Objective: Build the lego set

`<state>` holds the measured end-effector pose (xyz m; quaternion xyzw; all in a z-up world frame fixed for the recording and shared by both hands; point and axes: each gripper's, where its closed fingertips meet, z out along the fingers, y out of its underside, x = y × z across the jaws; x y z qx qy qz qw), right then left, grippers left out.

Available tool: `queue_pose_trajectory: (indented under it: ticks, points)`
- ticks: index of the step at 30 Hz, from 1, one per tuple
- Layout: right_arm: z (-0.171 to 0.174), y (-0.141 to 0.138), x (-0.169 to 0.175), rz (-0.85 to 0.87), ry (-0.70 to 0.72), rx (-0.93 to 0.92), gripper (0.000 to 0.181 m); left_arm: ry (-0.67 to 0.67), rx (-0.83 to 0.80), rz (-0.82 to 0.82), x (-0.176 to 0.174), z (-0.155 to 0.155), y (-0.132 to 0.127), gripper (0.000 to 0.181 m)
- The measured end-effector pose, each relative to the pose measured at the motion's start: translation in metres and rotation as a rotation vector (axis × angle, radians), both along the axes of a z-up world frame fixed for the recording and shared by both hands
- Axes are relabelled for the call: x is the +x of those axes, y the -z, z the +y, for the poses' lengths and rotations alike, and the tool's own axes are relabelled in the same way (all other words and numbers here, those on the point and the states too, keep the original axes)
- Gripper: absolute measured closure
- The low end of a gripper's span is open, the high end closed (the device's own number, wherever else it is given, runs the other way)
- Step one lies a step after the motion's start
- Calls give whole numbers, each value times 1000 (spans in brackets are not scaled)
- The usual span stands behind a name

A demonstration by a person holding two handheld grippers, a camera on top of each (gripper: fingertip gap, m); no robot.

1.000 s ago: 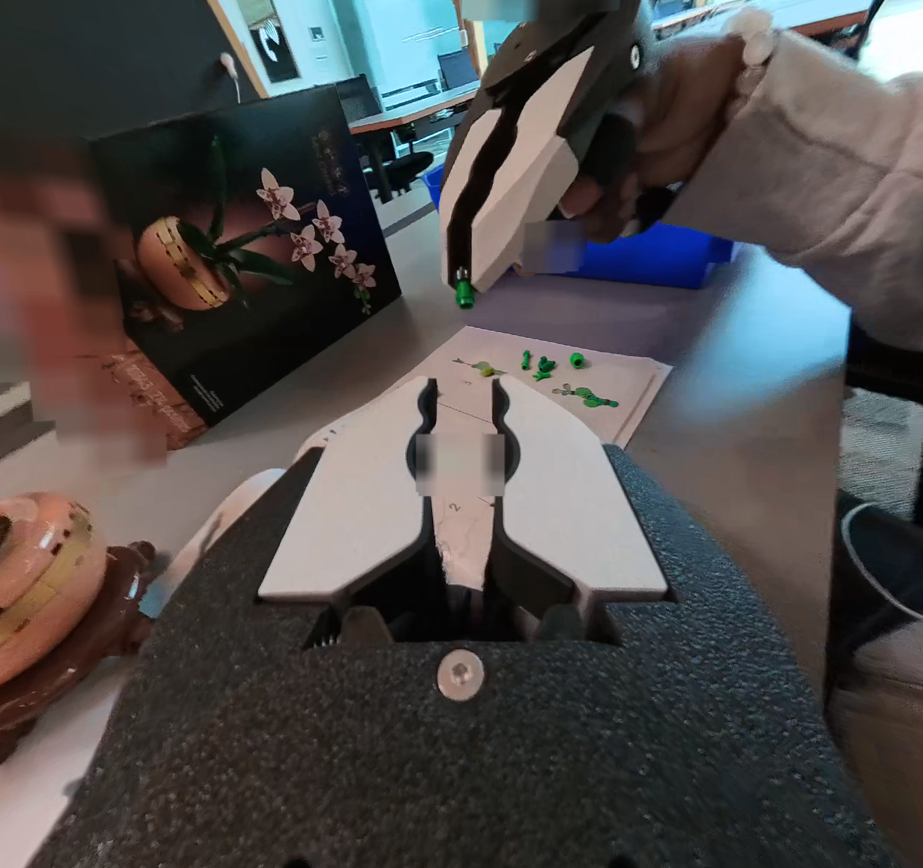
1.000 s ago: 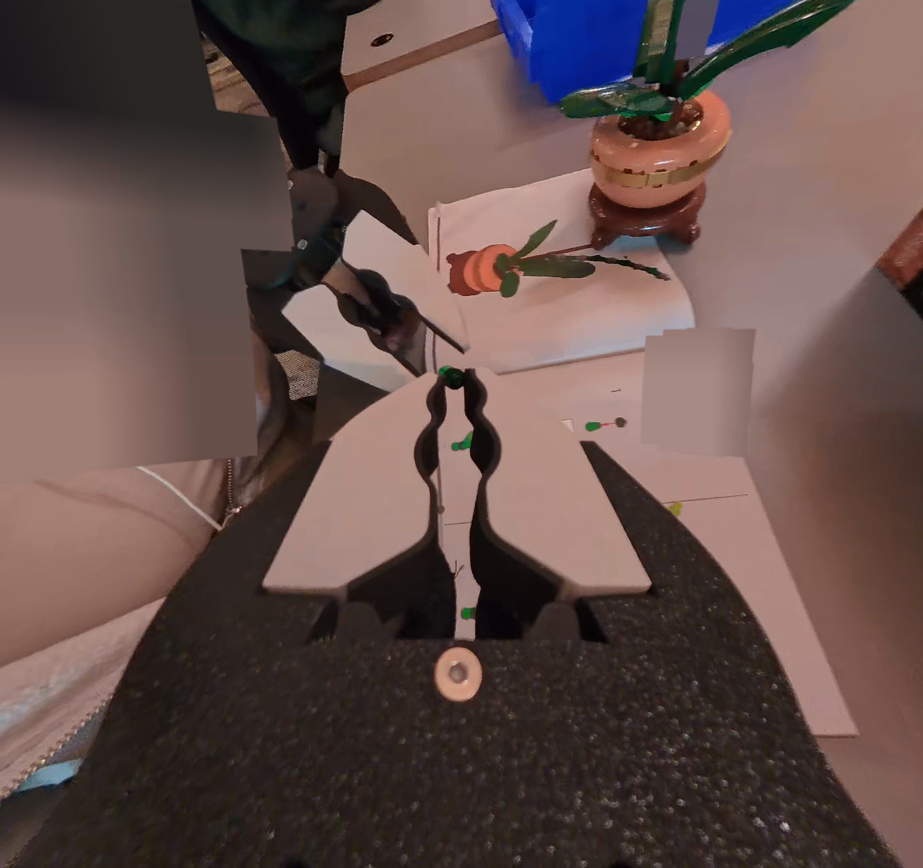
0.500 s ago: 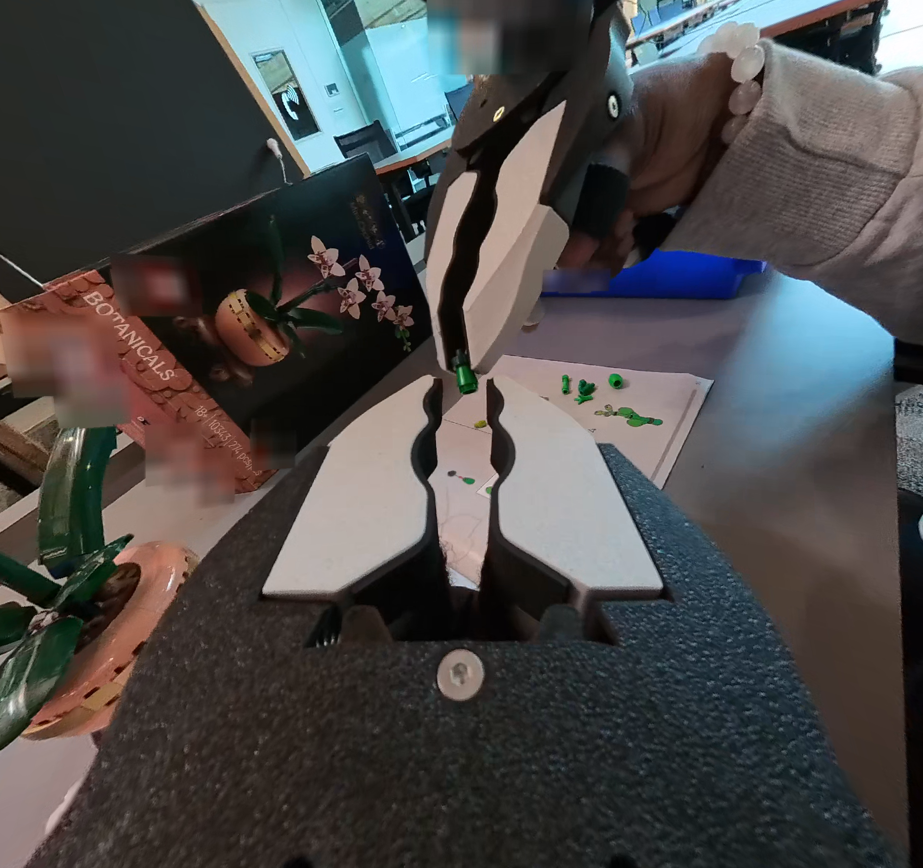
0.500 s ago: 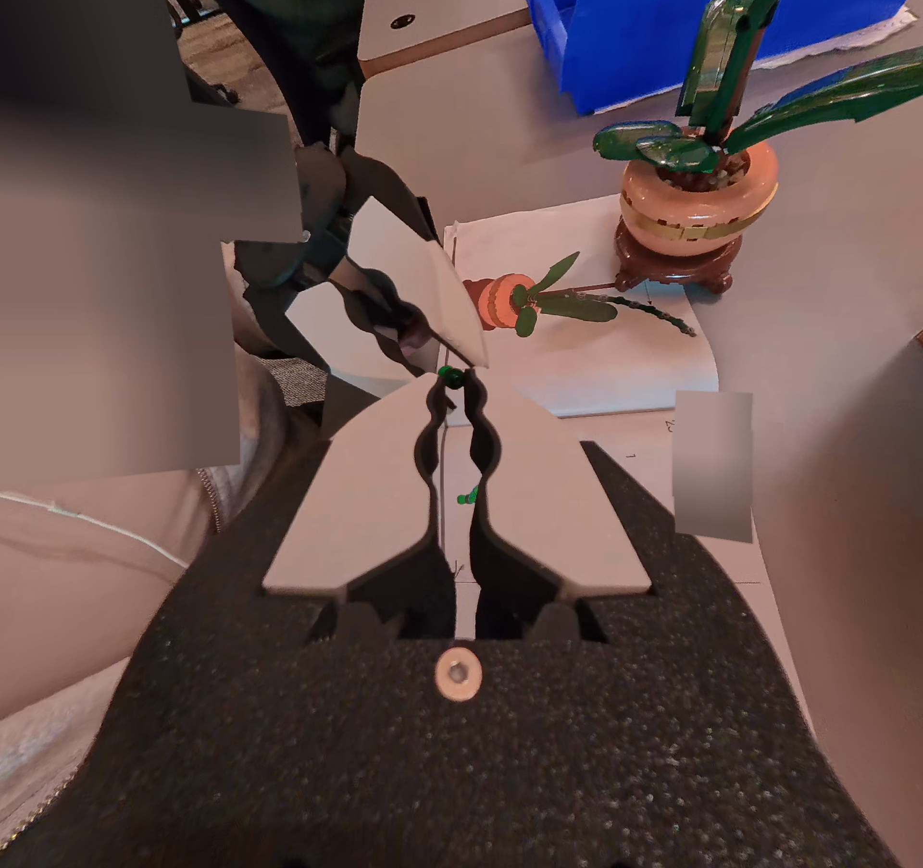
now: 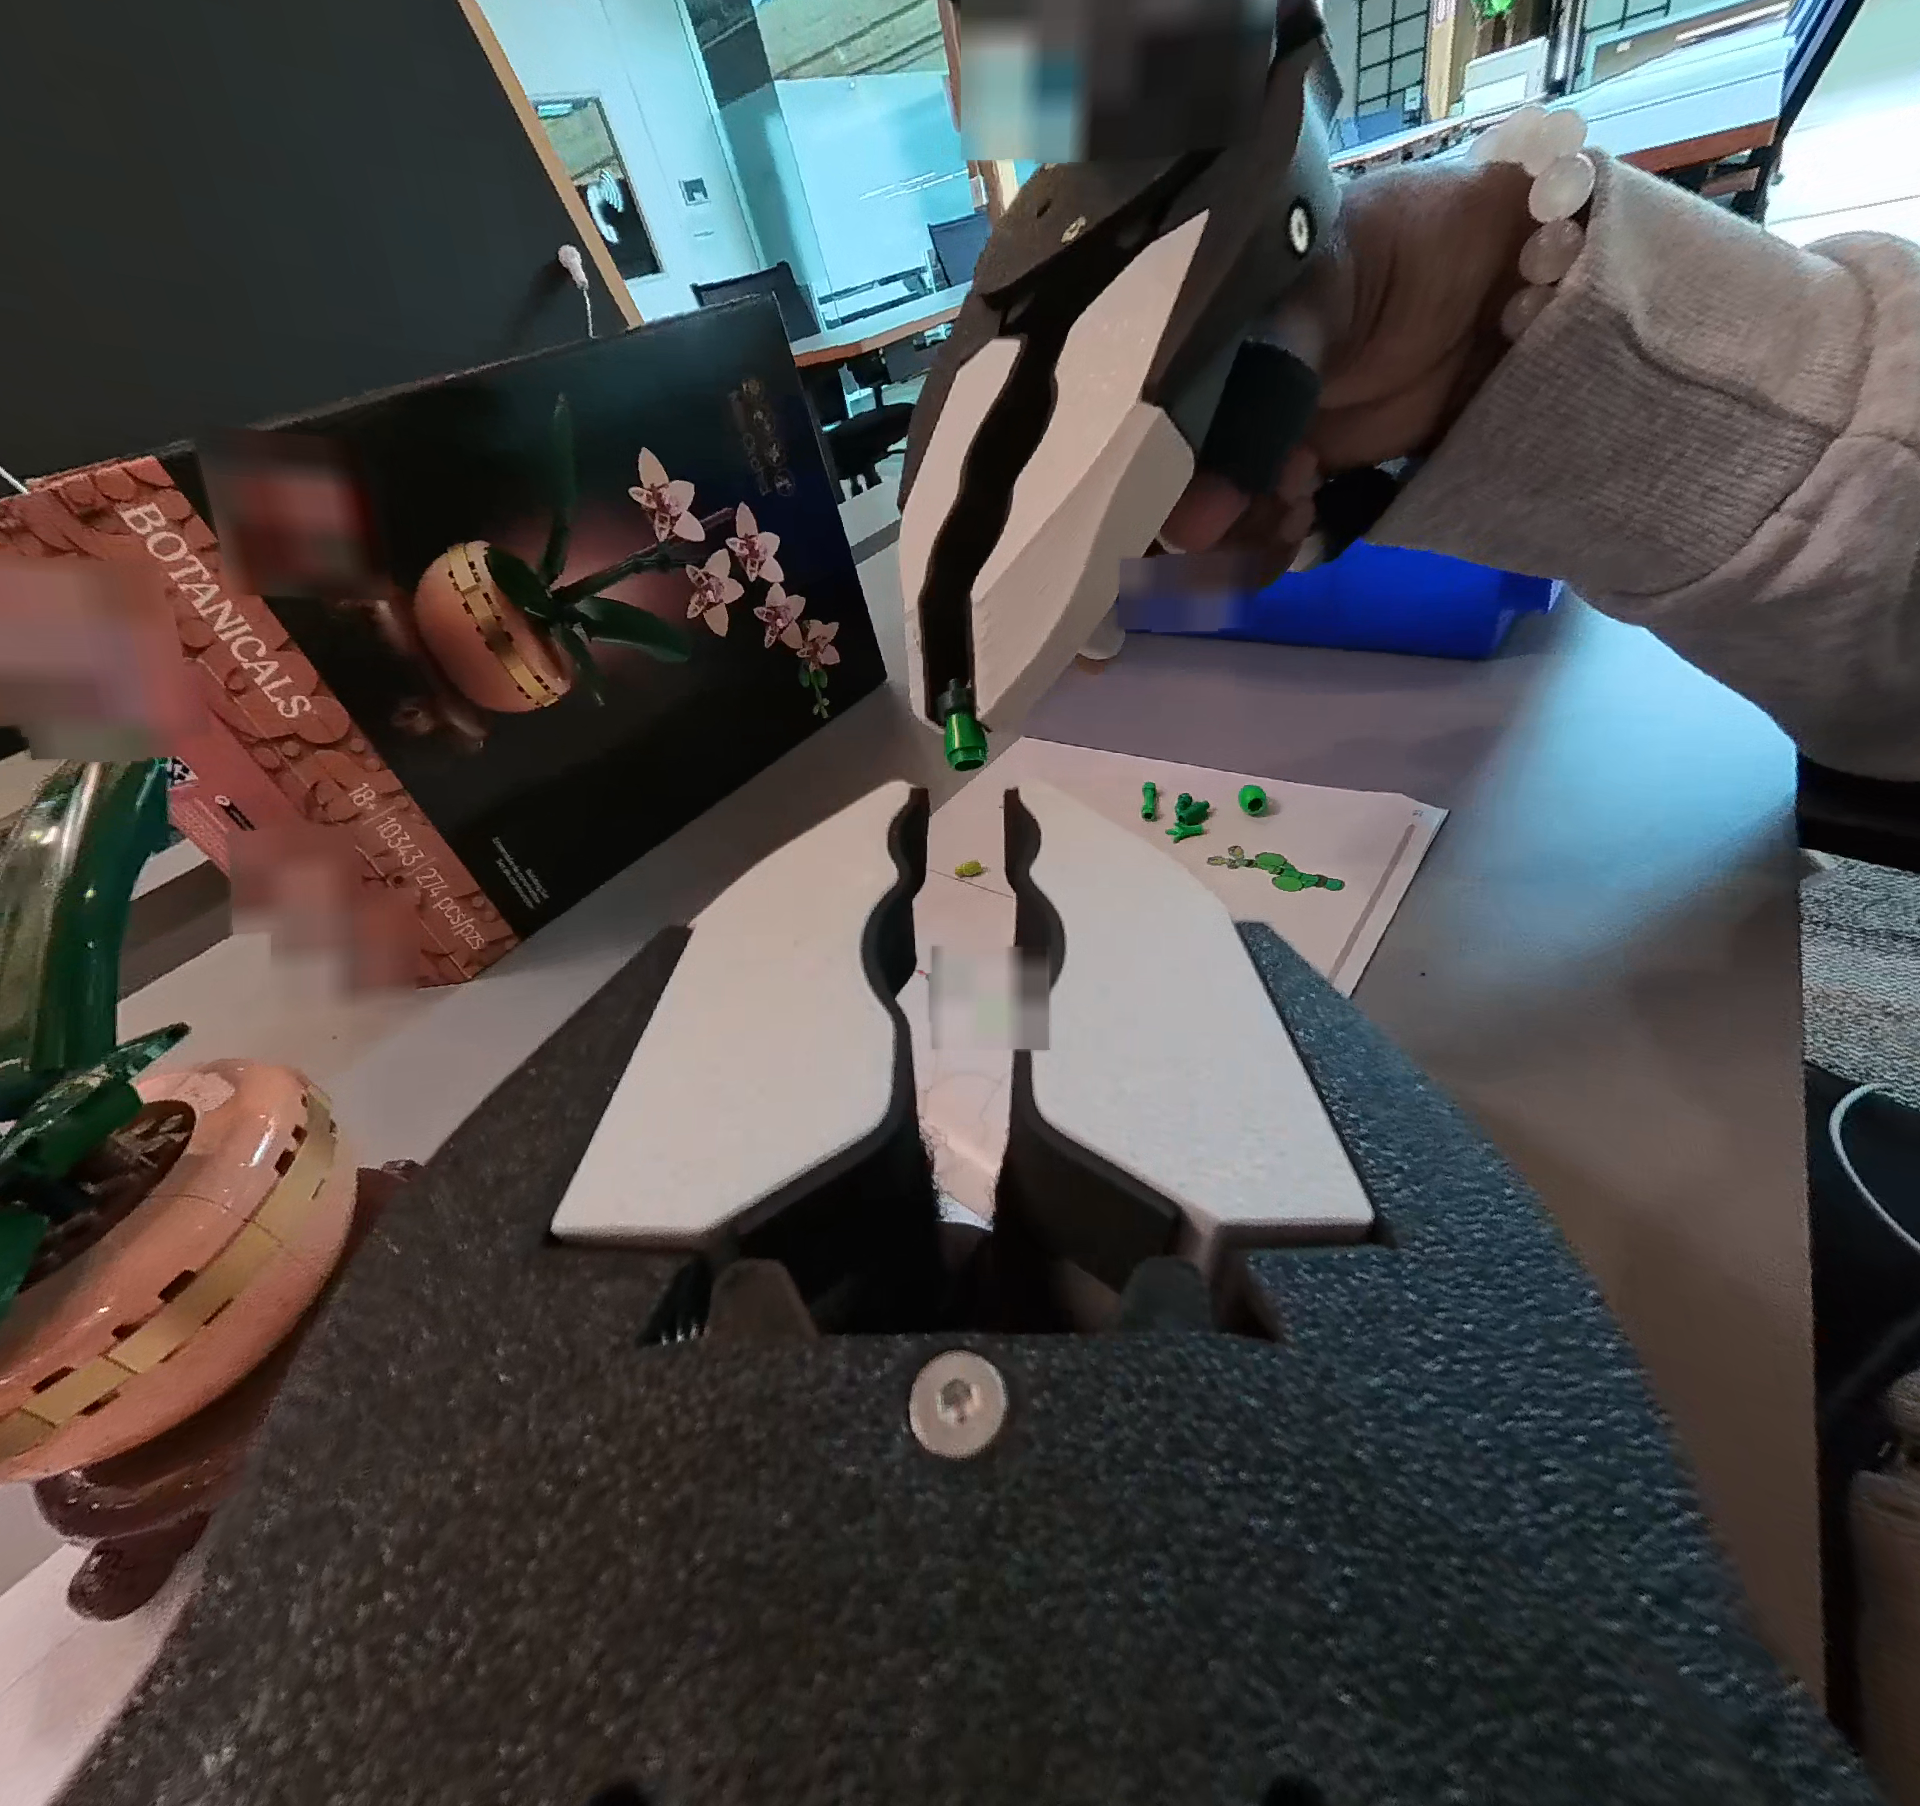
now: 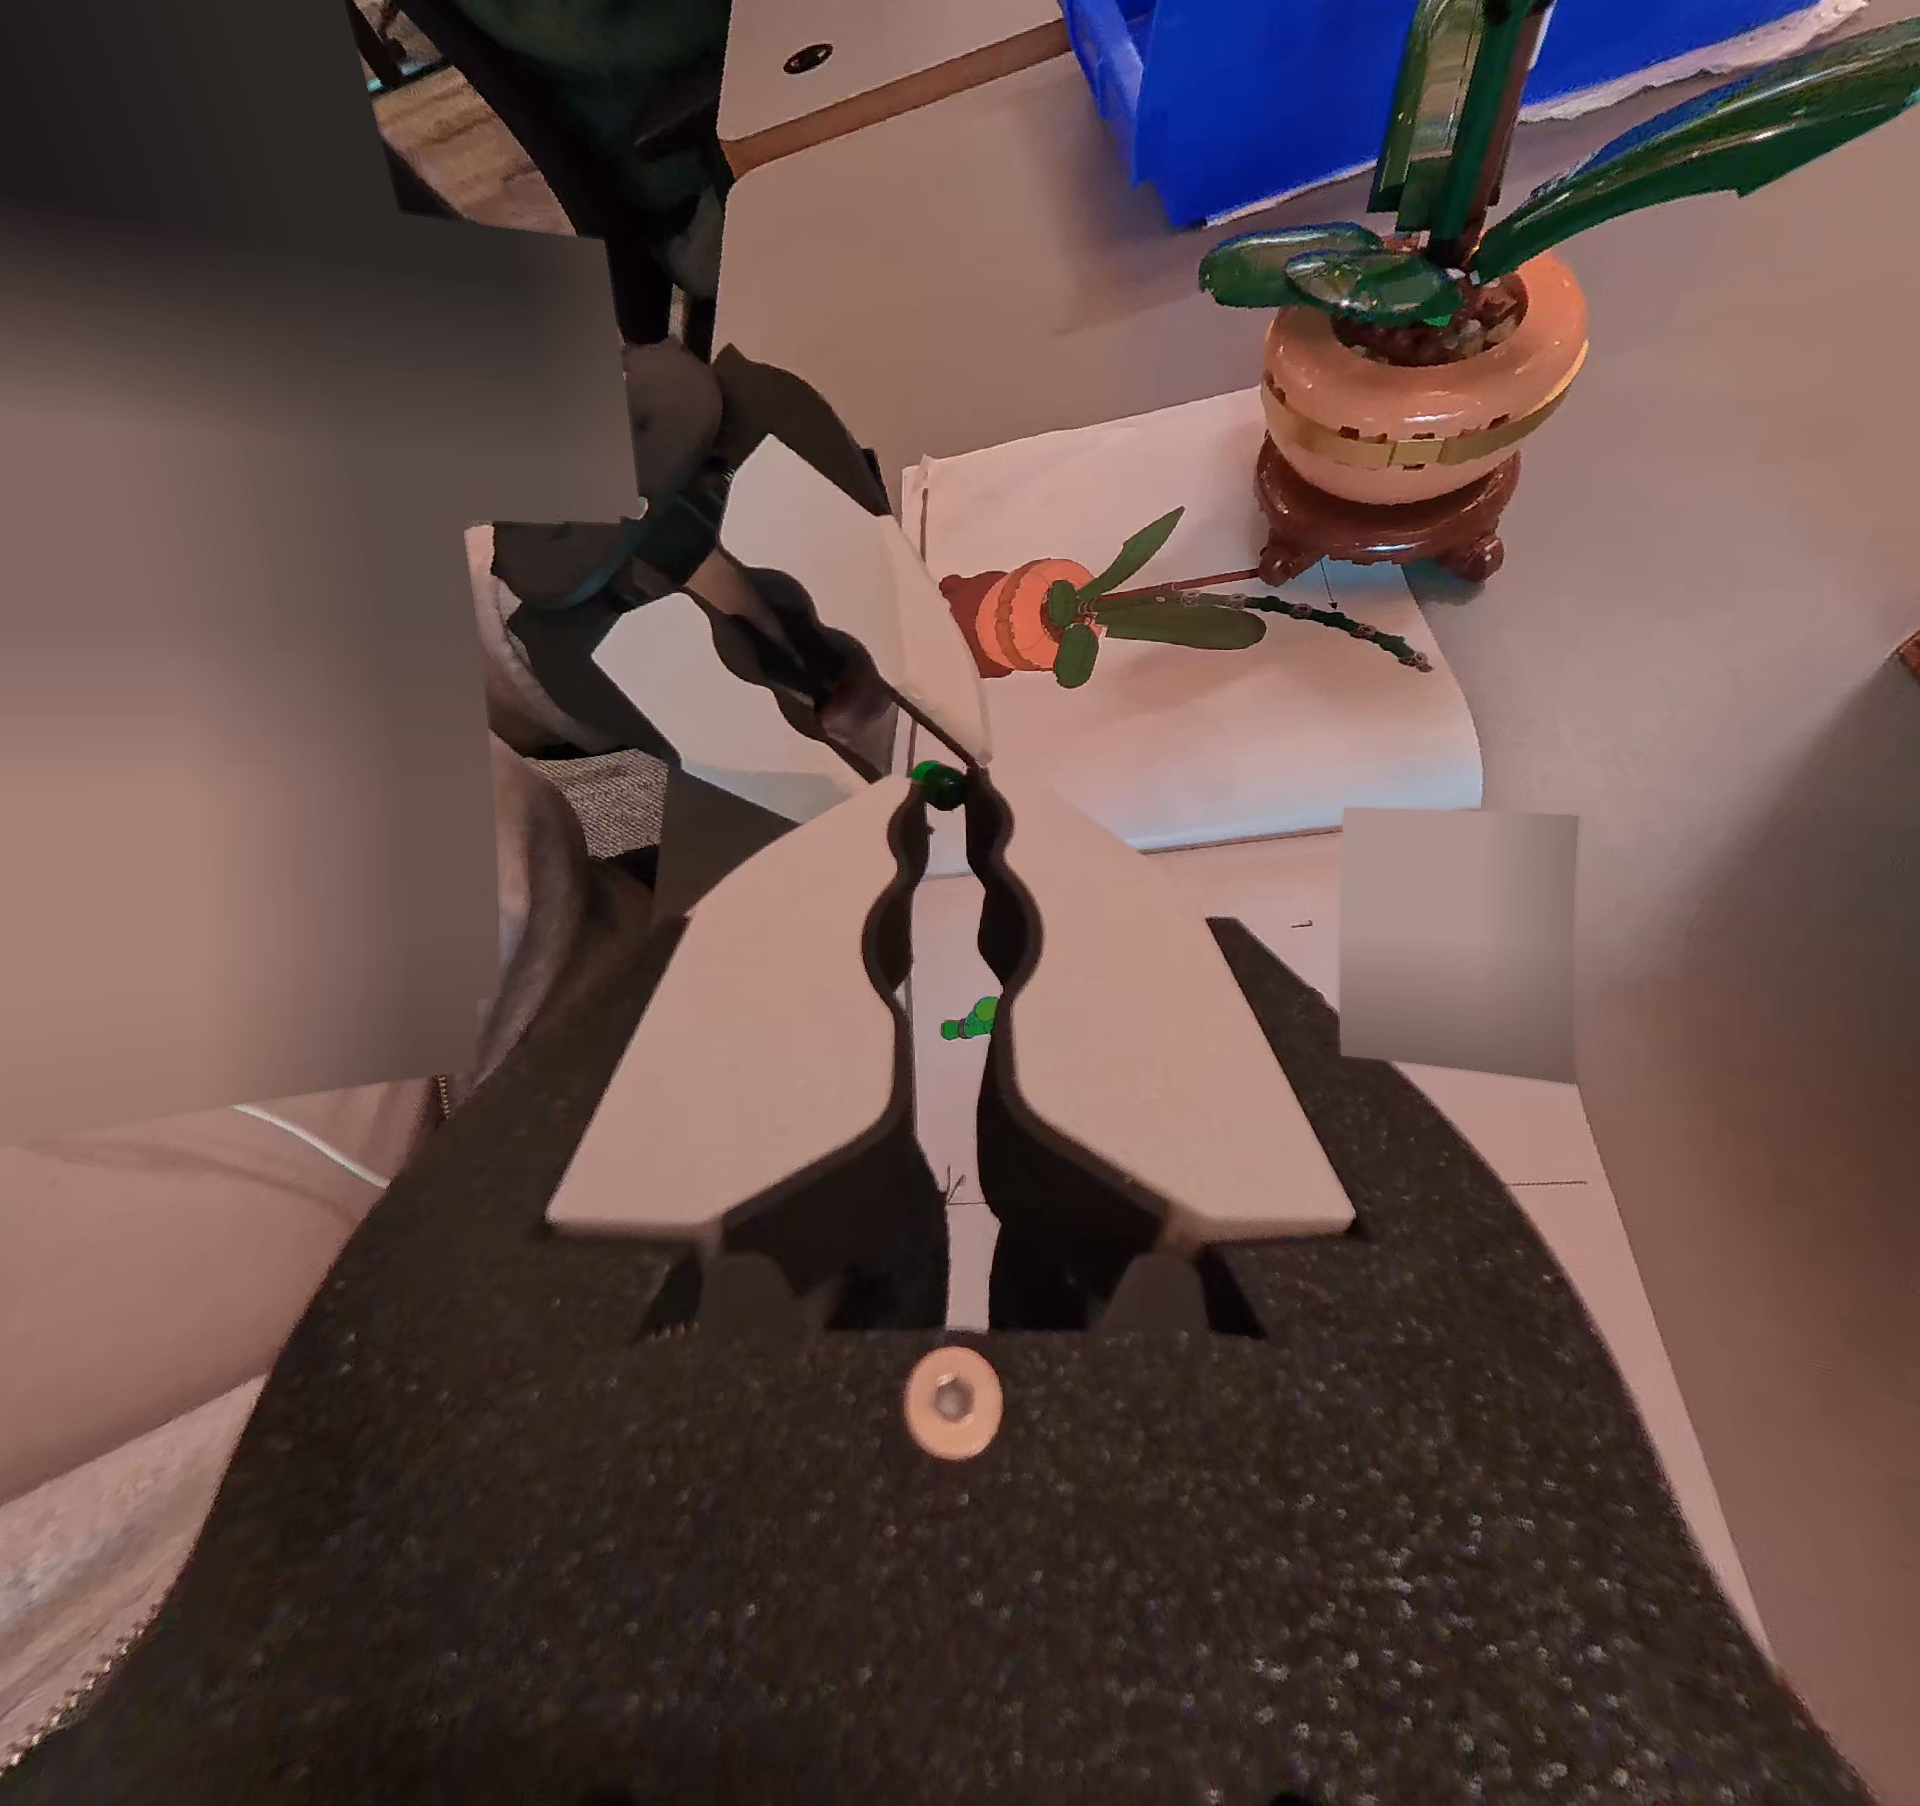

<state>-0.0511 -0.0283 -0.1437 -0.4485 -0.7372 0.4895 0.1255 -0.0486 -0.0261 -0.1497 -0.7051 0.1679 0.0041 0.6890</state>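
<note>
My right gripper (image 6: 943, 782) is shut on a small green round Lego piece (image 6: 935, 782) at its fingertips. In the left wrist view that piece (image 5: 961, 733) hangs from the right gripper (image 5: 961, 707), just above and beyond my left gripper's tips. My left gripper (image 5: 961, 802) is slightly open and empty, raised over the paper sheet. It also shows in the right wrist view (image 6: 935, 748), its tips almost touching the green piece. The built pink Lego pot (image 6: 1423, 406) with dark green leaves stands on the table, also at the left edge of the left wrist view (image 5: 156, 1237).
Several loose green pieces (image 5: 1184, 811) lie on a white paper sheet (image 5: 1351, 852). The open instruction booklet (image 6: 1247, 748) lies beside the pot. The set's box (image 5: 520, 613) stands at the left. A blue bin (image 6: 1299, 42) stands behind. A person's sleeve (image 5: 1662, 426) crosses the right. The tips of both grippers are at nearly the same place. The built pink Lego pot (image 6: 1423, 406) is about 15 centimetres from both grippers' fingertips. Look for it in the left wrist view (image 5: 265, 1098) too.
The right gripper brought the green piece down to the left gripper's tips, then rose slightly. The left gripper lifted and turned, bringing the pot and box into view. Both grips are unchanged.
</note>
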Motion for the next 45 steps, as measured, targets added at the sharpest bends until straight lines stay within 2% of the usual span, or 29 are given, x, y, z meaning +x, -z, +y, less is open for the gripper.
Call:
queue_pose_trajectory:
  ticks: [9,16,19,23,25,28,32,35,39,45]
  points:
    - [1,9,3,-20,15,-34,174,-65,1,152,6,7,5,169]
    - [-2,11,3,-36,1,-10,174,-63,-2,151,4,6,5,175]
    - [0,3,4,1,15,-12,169,-35,26,90,5,4,0,175]
    - [40,-25,19,125,201,79,156,7,63,-74,-7,-4,-10,175]
    - [65,-30,38,128,315,199,150,52,82,-185,-15,-10,-16,175]
    - [85,-10,67,33,423,348,147,102,111,-294,-24,-18,-20,175]
    - [86,52,92,-196,491,377,167,135,110,-308,-23,-21,-17,175]
    - [100,87,109,-397,578,525,173,165,96,-292,-15,-21,-13,175]
    - [101,94,104,-460,608,654,175,162,87,-257,-14,-20,-11,175]
    - [108,100,86,-458,647,600,174,158,85,-273,-18,-22,-10,175]
